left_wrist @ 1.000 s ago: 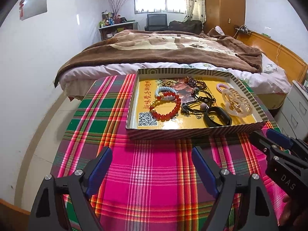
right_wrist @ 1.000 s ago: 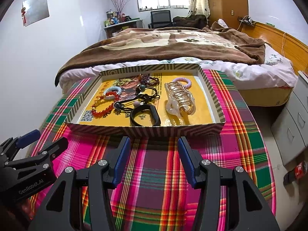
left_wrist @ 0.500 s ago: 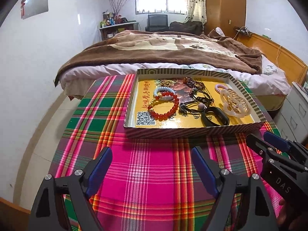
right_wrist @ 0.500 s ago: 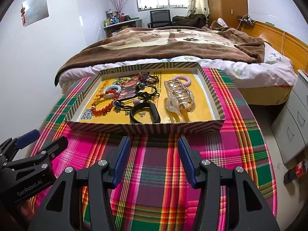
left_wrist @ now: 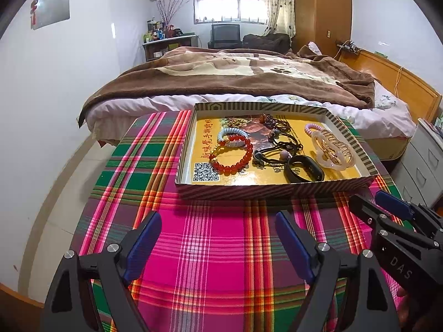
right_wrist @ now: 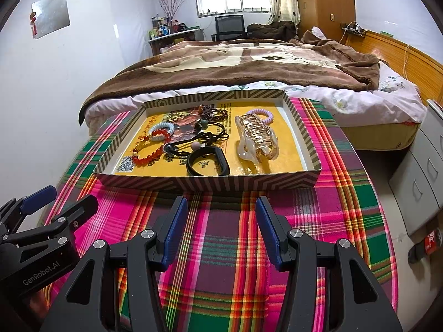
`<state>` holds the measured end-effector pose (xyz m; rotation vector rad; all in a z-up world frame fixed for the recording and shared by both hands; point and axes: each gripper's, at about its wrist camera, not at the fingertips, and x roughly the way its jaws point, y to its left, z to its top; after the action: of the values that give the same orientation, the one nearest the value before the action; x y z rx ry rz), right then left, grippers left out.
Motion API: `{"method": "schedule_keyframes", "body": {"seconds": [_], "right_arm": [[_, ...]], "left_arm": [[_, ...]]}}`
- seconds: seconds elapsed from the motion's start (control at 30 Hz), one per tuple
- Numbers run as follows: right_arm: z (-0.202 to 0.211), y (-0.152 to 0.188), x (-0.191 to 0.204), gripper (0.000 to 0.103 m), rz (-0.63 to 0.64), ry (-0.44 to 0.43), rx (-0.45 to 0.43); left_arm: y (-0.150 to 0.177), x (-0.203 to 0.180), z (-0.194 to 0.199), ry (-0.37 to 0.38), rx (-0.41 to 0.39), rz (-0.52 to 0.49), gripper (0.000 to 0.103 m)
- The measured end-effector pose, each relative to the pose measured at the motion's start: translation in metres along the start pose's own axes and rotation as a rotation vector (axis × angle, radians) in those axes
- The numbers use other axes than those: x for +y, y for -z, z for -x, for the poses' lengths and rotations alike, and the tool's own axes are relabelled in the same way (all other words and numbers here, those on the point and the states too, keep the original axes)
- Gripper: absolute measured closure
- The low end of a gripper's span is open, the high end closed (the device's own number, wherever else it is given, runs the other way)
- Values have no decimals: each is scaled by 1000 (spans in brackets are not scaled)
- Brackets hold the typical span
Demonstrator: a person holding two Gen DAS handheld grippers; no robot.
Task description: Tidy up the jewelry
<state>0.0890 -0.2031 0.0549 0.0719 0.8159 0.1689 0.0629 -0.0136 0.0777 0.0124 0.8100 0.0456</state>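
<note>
Jewelry heaped in a shallow striped box lid [right_wrist: 205,184] with a yellow printed floor, set on the plaid tablecloth [right_wrist: 221,249] at the table's far side, just short of the bed [right_wrist: 235,63]. Nearest the front wall: a black band [right_wrist: 207,163], long axis running across the view, lying flat. To its right, a clear hair claw [right_wrist: 256,138] with gold teeth, long axis running front to back, broad end towards the front wall, a lilac coil hair tie [right_wrist: 263,114] at its far end. To the left, a red bead bracelet [left_wrist: 234,155] overlapped by a pale blue one [left_wrist: 231,135]; between them and the claw, black cords [right_wrist: 199,141] looped with beads, tangled over each other. Dark beads and a gold-coloured chain at the back, too small to sort out.

Likely trouble: snagging the cords when lifting one piece, since loops cross and would drag neighbours along. Also pushing the light lid across the cloth if a finger catches its front wall. Round beads likely to roll out of a pinch.

Left gripper [left_wrist: 218,246] wide apart, nothing between the pads, hovering over bare cloth short of the lid. Right gripper [right_wrist: 218,229] parted rather less, likewise empty, poised close to the front wall.
</note>
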Motion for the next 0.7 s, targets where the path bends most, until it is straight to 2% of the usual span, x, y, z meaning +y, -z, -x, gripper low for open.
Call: {"method": "schedule_keyframes", "body": {"seconds": [0.7], "right_arm": [[1,1,0,51,0,1,-1]], "left_arm": [[2,0,6,-5,0,4,19]]}}
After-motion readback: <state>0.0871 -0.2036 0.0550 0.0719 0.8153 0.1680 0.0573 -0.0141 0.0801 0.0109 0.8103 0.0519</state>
